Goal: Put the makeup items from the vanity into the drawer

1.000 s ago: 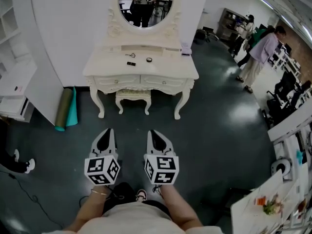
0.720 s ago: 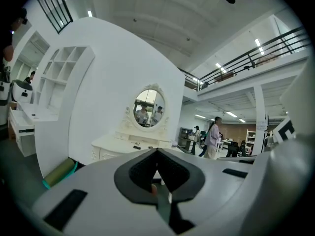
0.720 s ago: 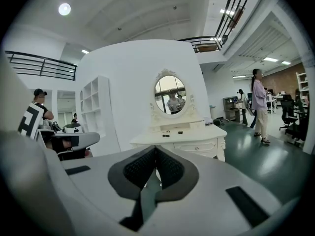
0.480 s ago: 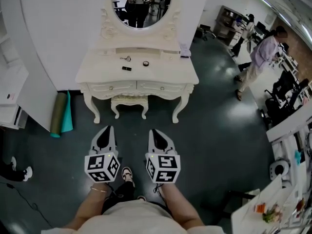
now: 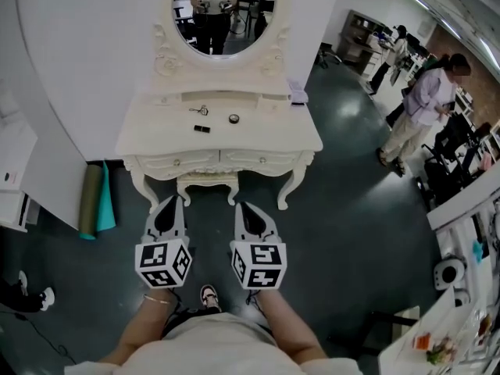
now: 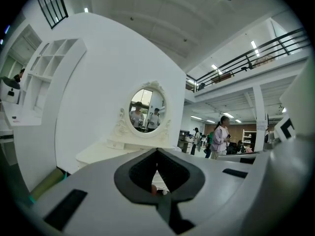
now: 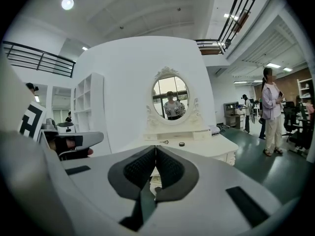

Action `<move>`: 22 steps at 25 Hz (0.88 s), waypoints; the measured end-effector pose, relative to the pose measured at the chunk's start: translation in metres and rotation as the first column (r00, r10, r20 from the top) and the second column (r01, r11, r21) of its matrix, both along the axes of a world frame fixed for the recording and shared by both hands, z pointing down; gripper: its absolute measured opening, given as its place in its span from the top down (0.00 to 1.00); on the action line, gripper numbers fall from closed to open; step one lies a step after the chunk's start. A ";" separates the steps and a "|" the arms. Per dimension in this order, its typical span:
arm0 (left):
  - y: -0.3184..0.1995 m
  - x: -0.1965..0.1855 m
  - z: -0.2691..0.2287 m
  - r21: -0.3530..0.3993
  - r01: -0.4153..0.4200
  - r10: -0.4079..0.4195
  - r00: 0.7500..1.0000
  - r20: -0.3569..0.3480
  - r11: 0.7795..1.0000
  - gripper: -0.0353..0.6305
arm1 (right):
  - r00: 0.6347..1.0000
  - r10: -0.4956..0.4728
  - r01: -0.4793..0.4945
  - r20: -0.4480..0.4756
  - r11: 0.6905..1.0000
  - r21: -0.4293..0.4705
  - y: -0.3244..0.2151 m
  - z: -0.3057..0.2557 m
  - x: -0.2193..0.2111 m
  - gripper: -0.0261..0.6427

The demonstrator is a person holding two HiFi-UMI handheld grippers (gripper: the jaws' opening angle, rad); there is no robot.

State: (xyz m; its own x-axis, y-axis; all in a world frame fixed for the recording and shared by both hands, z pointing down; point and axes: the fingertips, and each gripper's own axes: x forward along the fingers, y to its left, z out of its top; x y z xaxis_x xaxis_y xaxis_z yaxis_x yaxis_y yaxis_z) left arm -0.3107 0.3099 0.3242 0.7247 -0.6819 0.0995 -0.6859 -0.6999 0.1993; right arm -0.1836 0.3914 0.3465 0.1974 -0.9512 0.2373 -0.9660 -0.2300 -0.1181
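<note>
- At the far left a rolled mat (image 5: 92, 200), green and teal, stands against the white wall
- The left gripper (image 5: 173, 201) is held over the dark floor just short of the vanity (image 5: 148, 135); its jaws meet tip to tip with nothing between them
- The makeup items lie on the vanity top, left of centre and well apart from both grippers: a thin metal piece (image 5: 198, 110), a small black bar (image 5: 202, 128) and a round dark compact (image 5: 233, 119), all too small to name with certainty
- The oval mirror (image 5: 223, 10) is cut off at the top edge
- Both drawer fronts (image 5: 184, 161) sit flush and closed; the stool (image 5: 207, 180) is half hidden beneath them
- The right gripper (image 5: 243, 208) hangs beside the left one, its jaws pressed together and empty
- A person (image 5: 422, 104) stands far off to the right
</note>
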 end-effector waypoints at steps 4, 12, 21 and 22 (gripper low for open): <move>-0.028 0.009 -0.001 0.002 -0.021 0.021 1.000 0.001 1.000 0.94 | 1.000 0.013 -0.013 -0.002 1.000 0.003 -0.029 -0.002 0.006 0.93; -0.071 0.027 0.004 -0.009 -0.066 0.066 0.998 0.010 0.998 0.94 | 0.999 0.047 -0.046 0.009 0.999 -0.018 -0.069 0.005 0.019 0.93; -0.093 0.043 0.024 -0.041 -0.090 0.092 0.994 0.051 0.995 0.94 | 0.994 0.091 -0.087 0.053 0.994 -0.065 -0.084 0.030 0.040 0.93; -0.095 0.043 0.027 -0.045 -0.088 0.090 0.994 0.057 0.995 0.94 | 0.994 0.089 -0.085 0.059 0.994 -0.071 -0.087 0.033 0.042 0.93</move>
State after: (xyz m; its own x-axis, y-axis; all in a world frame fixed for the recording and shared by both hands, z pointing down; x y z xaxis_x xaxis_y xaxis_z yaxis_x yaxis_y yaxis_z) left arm -0.2674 0.2146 0.3509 0.7745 -0.6090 0.1712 -0.6325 -0.7506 0.1915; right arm -0.1420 0.3044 0.3798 0.2618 -0.9122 0.3152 -0.9333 -0.3225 -0.1581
